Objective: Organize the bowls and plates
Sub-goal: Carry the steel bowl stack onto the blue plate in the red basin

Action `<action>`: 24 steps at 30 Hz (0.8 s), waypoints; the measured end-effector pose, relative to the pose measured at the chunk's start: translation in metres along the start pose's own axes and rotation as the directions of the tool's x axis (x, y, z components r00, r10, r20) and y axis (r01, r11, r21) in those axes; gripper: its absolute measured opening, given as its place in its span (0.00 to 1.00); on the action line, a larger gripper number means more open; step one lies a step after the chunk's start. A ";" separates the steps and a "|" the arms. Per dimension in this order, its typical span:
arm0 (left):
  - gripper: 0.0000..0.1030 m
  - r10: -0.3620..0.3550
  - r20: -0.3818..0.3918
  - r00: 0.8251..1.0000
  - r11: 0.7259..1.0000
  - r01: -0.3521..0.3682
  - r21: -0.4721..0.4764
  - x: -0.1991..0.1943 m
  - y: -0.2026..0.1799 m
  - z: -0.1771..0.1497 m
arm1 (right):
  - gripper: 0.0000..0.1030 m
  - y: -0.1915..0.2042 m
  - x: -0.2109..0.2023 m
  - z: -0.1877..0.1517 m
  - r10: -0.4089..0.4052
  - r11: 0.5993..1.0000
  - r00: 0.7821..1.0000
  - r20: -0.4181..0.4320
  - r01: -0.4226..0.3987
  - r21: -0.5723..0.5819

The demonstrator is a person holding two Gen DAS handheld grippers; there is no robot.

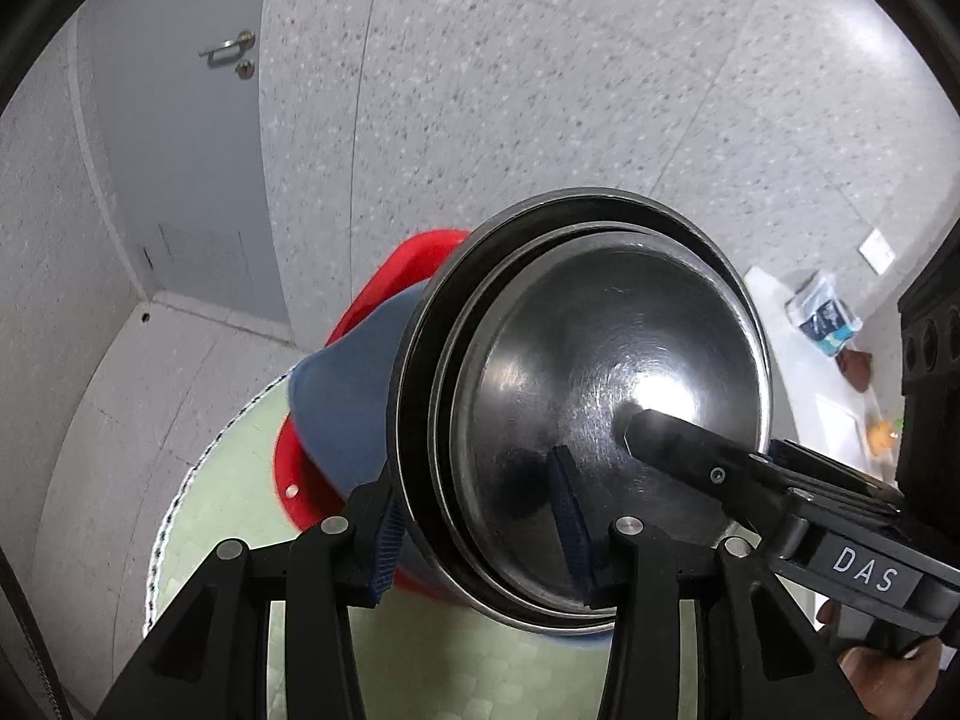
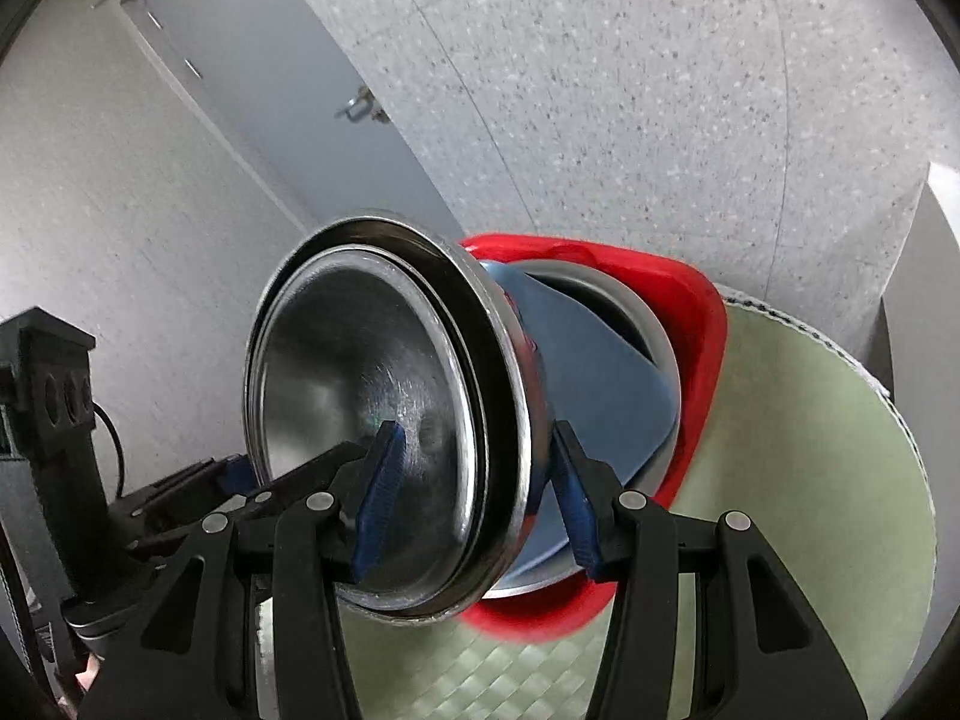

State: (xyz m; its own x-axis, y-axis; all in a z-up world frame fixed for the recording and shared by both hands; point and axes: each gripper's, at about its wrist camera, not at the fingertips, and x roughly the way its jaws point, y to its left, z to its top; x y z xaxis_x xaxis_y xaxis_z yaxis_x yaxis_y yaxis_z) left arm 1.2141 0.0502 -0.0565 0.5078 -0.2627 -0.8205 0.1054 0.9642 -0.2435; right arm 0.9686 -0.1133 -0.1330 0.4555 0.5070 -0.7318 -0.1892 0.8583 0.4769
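Observation:
A nested stack is held tilted in the air: two steel bowls [image 1: 600, 360] in a blue bowl [image 1: 342, 414] in a red bowl [image 1: 420, 264], against a pale green plate [image 1: 198, 540]. My left gripper [image 1: 480, 528] is shut on the stack's rim, one pad inside the steel bowls. My right gripper [image 2: 474, 498] is shut on the steel bowls' [image 2: 360, 372] rim from the other side, with the blue bowl [image 2: 594, 372], red bowl [image 2: 690, 300] and green plate [image 2: 810, 450] behind. The right gripper's finger [image 1: 690, 444] reaches into the inner steel bowl in the left wrist view.
A speckled grey wall [image 1: 540, 90] and a grey door [image 1: 180, 150] with a handle lie behind. A white counter [image 1: 828, 360] with a packet stands at the right. The left gripper's body [image 2: 60, 408] shows at the left of the right wrist view.

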 end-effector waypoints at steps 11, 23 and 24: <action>0.38 0.055 -0.069 0.996 0.998 -0.055 -0.005 0.063 -0.012 0.034 | 0.48 -0.019 0.041 0.014 -0.037 0.999 0.994 -0.100 0.033 -0.041; 0.54 0.082 -0.029 0.996 0.997 -0.083 -0.005 0.060 -0.016 0.029 | 0.58 -0.022 0.034 0.019 -0.037 0.998 0.995 -0.089 0.033 -0.052; 0.61 0.089 -0.018 0.996 0.996 -0.089 -0.007 0.056 -0.016 0.028 | 0.59 -0.022 0.030 0.018 -0.030 0.999 0.996 -0.080 0.027 -0.047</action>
State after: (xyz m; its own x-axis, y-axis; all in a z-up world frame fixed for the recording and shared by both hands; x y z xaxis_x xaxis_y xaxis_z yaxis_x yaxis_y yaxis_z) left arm 1.2649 0.0206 -0.0843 0.4995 -0.1769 -0.8481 0.0537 0.9834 -0.1734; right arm 1.0025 -0.1188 -0.1567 0.3903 0.4854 -0.7823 -0.2180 0.8743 0.4337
